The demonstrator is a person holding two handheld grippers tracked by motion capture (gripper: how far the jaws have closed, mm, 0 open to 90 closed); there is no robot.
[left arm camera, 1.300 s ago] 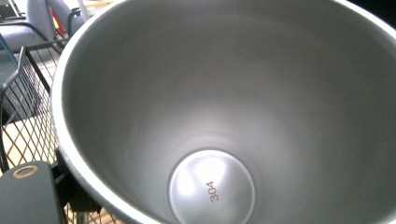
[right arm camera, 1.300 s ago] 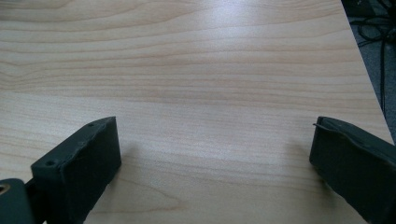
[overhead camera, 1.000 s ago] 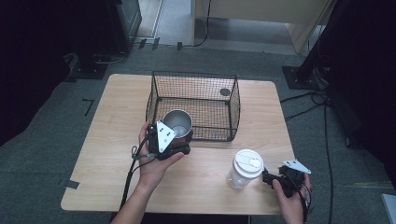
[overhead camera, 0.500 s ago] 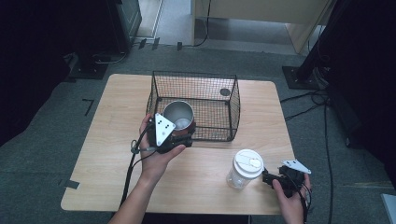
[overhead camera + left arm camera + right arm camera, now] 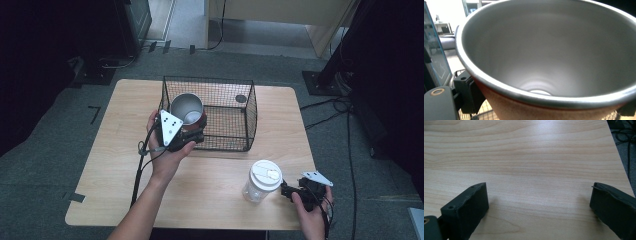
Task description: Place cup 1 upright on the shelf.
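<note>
Left gripper clamps a steel cup over the wire basket's front-left corner, seemingly to drop it in; right gripper gapes, idle near the table's front-right corner.

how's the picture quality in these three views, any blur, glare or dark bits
High view: the wooden table is evenly lit but the room around it falls to black. Left gripper view: the metal cup sits so close that its rim is soft, with a bright patch deep inside. Right gripper view: pale sheen on the wood, jaws slightly blurred.
</note>
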